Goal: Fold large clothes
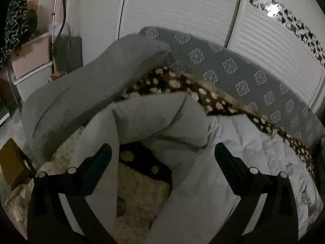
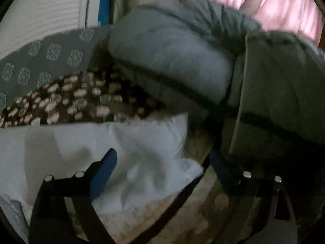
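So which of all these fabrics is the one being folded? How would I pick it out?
Start at the grey headboard with its pale floral medallions, then come down past the dark brown spotted blanket along its foot. The pale white garment lies just below, bunched into soft folds, in front of the open left gripper. It is the only plain, light, unpatterned cloth; the neighbours are grey, spotted or fuzzy cream.

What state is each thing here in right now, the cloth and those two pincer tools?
White garment: crumpled, part folded, on the bed.
Spotted blanket: rumpled behind it.
Grey pillow: propped up.
Left hand-held gripper: open, empty.
Right hand-held gripper: open, empty, above the garment.
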A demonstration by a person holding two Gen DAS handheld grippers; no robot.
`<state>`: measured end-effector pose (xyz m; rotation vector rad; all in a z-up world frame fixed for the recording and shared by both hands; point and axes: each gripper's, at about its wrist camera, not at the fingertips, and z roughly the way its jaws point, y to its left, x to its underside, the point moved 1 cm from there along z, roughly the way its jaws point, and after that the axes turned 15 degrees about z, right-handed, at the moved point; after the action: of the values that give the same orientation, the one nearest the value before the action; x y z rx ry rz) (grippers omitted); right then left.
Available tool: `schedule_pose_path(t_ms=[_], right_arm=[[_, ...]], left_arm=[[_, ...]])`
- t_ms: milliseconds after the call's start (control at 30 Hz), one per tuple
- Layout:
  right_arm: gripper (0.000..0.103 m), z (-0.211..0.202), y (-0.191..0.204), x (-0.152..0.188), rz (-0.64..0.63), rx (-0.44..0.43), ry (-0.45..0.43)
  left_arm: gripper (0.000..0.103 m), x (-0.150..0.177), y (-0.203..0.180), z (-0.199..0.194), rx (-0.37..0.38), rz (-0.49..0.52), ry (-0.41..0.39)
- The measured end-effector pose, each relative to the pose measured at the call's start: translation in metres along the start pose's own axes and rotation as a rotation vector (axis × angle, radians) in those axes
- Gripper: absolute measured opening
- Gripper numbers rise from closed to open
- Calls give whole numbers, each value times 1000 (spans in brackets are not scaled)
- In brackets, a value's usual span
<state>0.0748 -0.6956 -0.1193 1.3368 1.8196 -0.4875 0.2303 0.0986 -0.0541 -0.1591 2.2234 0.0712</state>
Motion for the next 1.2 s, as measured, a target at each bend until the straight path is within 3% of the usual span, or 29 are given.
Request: schedule_pose_path(t_ms=[133, 300, 433, 533, 600, 667, 733, 900, 1033, 1133, 1200], right_arm=[[96, 9, -24, -4, 200, -56, 139], [96, 32, -29, 20, 216, -61, 268], [96, 65, -34, 44, 318, -161, 377], [96, 70, -32, 43, 292, -178, 315], [83, 74, -31, 39, 301, -205, 319], [30, 73, -33, 30, 321, -208, 316], [16, 63, -36, 16, 359, -208, 306], [12, 9, -15, -18, 290, -220, 141], [12, -46, 12, -43, 206, -313, 12], [12, -86, 41, -49, 134, -385, -47], [12, -107, 68, -48, 85, -455, -45]], left_arm=[[100, 4, 0, 6, 11, 9, 26], [100, 2, 3, 5, 21, -3, 23], [100, 3, 4, 8, 22, -14, 30], [100, 5, 2, 13, 21, -10, 37], [100, 6, 1, 15, 17, -2, 38], [100, 6, 1, 17, 12, 5, 36], [100, 4, 3, 15, 8, 3, 15], [91, -16, 3, 1, 36, -24, -96], [85, -31, -9, -12, 66, 35, -146], [89, -45, -12, -29, 101, 59, -187], [100, -54, -7, -45, 94, 60, -238]])
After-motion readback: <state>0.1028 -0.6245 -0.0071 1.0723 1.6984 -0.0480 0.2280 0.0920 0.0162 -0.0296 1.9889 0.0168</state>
